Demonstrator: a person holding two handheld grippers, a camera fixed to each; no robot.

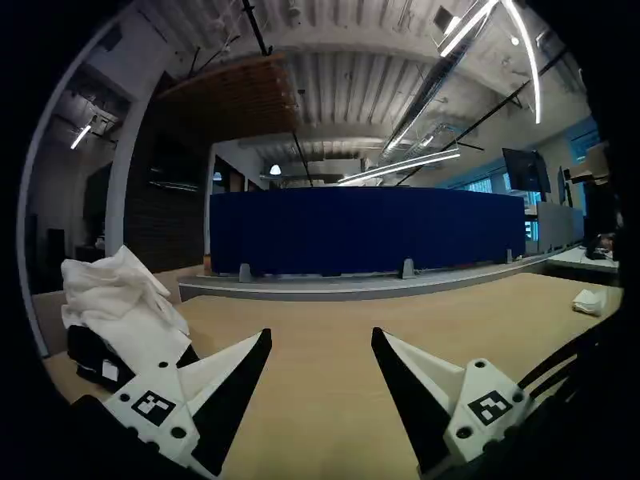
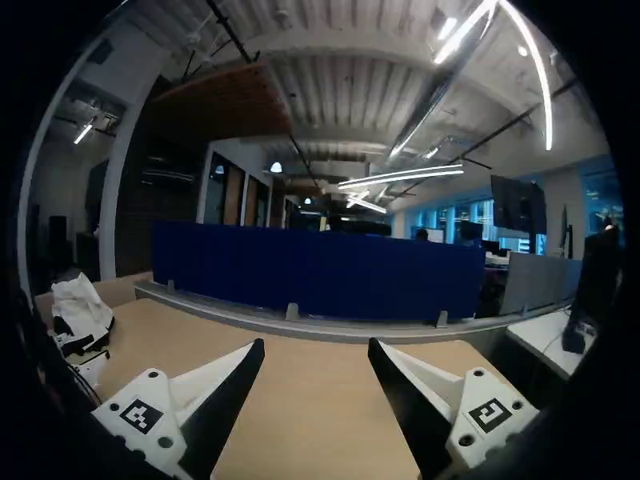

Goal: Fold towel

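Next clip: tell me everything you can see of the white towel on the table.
The white towel is not folded. It is bunched into a crumpled heap with soft creases, and looks like plain cloth with no visible pattern. It sits toward the left side of the light wooden table, piled partly over a black object that I cannot identify. In the right gripper view the towel shows as the same rumpled mound, farther off. Nothing grips it.

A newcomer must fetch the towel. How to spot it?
Find the blue partition behind the light wooden table. At the table's left, in both views, a crumpled white cloth towel lies heaped on something black, bulkier than the small white wad opposite.
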